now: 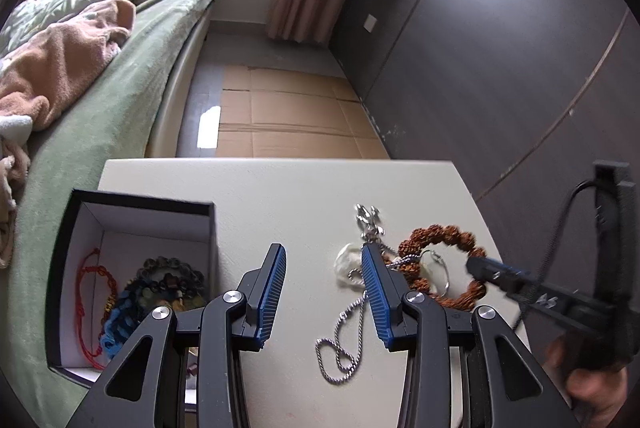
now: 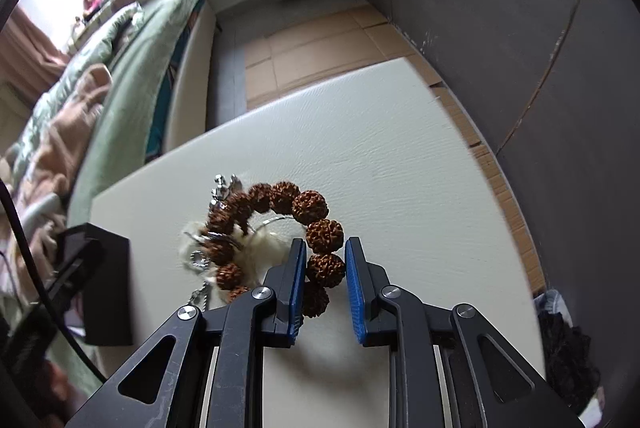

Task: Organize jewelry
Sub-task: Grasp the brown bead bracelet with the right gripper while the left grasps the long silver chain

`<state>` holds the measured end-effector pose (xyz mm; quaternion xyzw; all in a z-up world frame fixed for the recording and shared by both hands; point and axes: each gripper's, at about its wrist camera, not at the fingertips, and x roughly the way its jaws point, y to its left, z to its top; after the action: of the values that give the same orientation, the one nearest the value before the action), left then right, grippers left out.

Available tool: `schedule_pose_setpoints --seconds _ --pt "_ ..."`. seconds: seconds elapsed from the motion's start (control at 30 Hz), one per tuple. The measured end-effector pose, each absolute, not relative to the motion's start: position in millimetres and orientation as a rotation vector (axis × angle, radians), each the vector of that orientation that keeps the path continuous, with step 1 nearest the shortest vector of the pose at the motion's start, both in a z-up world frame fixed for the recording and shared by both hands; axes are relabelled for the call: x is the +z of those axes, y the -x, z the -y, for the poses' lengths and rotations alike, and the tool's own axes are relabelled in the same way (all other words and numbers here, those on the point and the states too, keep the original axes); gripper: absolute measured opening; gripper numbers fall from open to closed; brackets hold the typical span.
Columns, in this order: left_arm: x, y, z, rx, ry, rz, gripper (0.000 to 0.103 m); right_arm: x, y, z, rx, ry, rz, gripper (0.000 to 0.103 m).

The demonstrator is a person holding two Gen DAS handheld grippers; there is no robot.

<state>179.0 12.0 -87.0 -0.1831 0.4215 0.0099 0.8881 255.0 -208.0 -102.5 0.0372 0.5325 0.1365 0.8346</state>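
In the left wrist view, the left gripper (image 1: 323, 294) fills the lower middle of the frame, its blue-padded fingers (image 1: 272, 292) spread wide with nothing between them, held level just above the cream leather-textured table (image 1: 280, 196). A silver rope chain (image 1: 344, 340) is seen lying on the table under the right-hand finger. At the lower left, an open black cardboard box with a white lining (image 1: 134, 212) is seen beside the gripper; a red cord bracelet (image 1: 86, 304) and a dark bead bracelet (image 1: 168, 278) lie inside it. At the lower right, a hand (image 1: 592, 384) is seen gripping the handle of the right gripper (image 1: 486, 272), whose tip reaches the brown rough-seed bead bracelet (image 1: 440, 232).

In the right wrist view, the right gripper (image 2: 325, 258) is angled down toward the table from the lower middle. One bead of the brown bracelet (image 2: 310, 206) sits between its blue fingers (image 2: 354, 280), touching the left pad, with a slight gap visible at the right pad; whether it is pinched cannot be told. The bracelet lies at frame centre, over a white translucent pendant (image 2: 262, 244) and beside a silver clasp charm (image 2: 224, 186). Farther off, a green-covered bed (image 1: 132, 80) occupies the upper left.
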Motion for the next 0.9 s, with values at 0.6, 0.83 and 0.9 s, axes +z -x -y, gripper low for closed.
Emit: schedule_pose_setpoints --seconds 0.6,0.83,0.9 --pt "-132.2 -185.7 54.0 -0.083 0.133 -1.027 0.041 -63.0 -232.7 234.4 0.391 -0.196 -1.033 0.021" --pt "-137.8 -190.1 64.8 -0.122 0.101 -1.035 0.042 -42.2 -226.2 234.8 0.484 -0.276 -0.947 0.021" --pt "-138.3 -191.2 68.4 -0.134 0.093 -1.029 0.042 -39.9 -225.1 232.2 0.506 -0.290 -0.938 0.021"
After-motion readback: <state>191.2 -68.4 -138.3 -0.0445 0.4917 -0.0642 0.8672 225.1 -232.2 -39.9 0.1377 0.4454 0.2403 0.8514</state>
